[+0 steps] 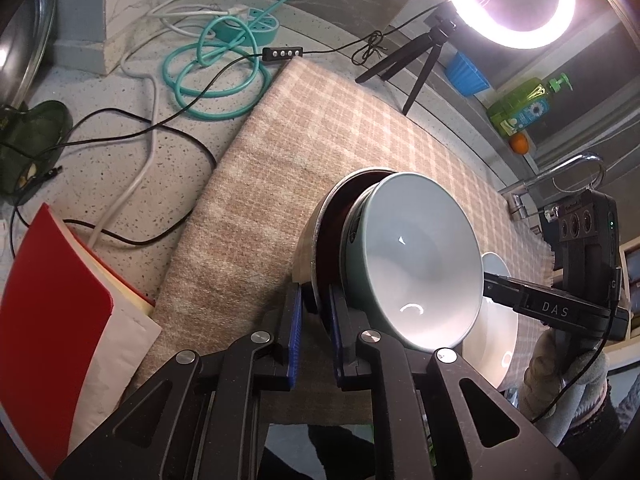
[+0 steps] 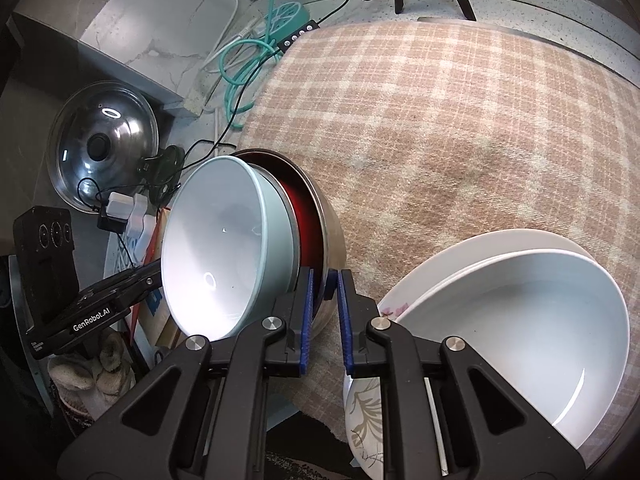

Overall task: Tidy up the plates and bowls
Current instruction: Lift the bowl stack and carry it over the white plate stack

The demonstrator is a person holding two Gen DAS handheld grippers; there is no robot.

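Note:
A nest of bowls is held tilted above the checked cloth (image 1: 280,160): a steel outer bowl (image 2: 334,236) with a red bowl (image 2: 306,216) inside it, and a pale teal bowl (image 1: 424,264) innermost, which also shows in the right wrist view (image 2: 216,248). My left gripper (image 1: 314,312) is shut on the rim of the steel and red bowls. My right gripper (image 2: 324,312) is shut on the same rim from the opposite side. A stack of white bowls and plates (image 2: 516,320) sits on the cloth at the right.
A ring light on a tripod (image 1: 508,0) stands at the cloth's far edge. Coiled teal cable (image 1: 216,76) and a power strip lie at the back left. A red book (image 1: 52,320) lies left of the cloth. A steel pot lid (image 2: 104,144) leans at the far left.

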